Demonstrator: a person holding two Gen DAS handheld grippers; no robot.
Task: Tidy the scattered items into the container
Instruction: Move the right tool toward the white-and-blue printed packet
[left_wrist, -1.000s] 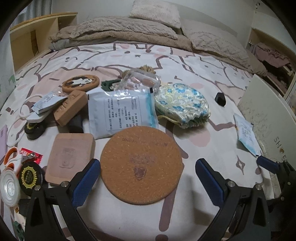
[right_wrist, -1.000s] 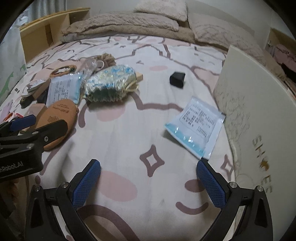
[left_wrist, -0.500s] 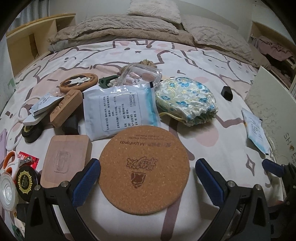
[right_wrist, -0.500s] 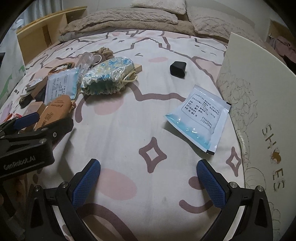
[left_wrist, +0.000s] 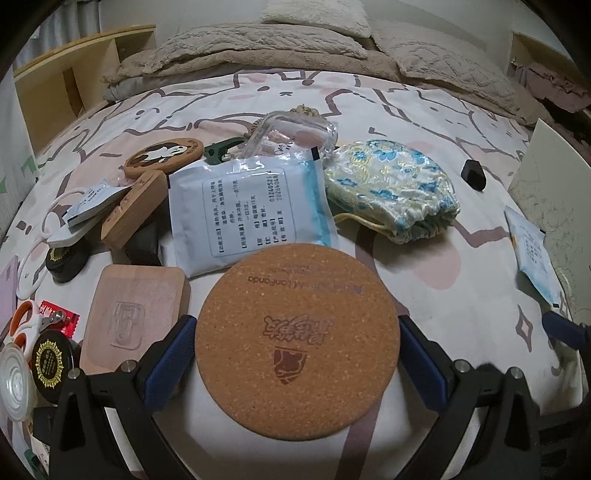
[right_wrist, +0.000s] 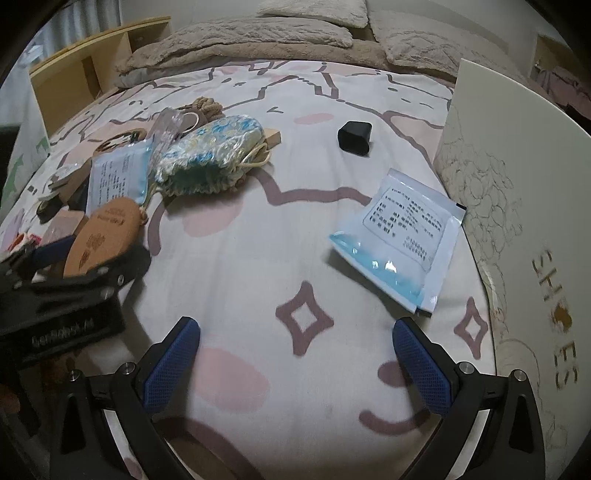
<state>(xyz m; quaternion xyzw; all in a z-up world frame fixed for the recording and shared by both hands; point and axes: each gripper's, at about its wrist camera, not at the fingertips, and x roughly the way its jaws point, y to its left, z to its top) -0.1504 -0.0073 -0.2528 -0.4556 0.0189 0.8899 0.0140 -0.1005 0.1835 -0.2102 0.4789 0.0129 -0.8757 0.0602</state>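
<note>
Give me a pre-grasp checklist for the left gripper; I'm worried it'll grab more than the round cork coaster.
1. Left gripper open: ok.
2. Cork coaster centred between the fingers: ok.
3. Coaster free of cover: ok, nothing lies on it.
4. Neighbours out of the fingers' path: not ok, the wooden block sits right beside the left finger.
5. White sachet clear of the coaster: cannot tell, their edges meet.
6. Right gripper open and empty: ok.

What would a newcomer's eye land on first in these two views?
The round cork coaster fills the space between the open left hand-held gripper's blue fingers. Behind it lie a white sachet and a blue-flowered pouch. In the right view, another sachet lies beside the white shoe box.
</note>
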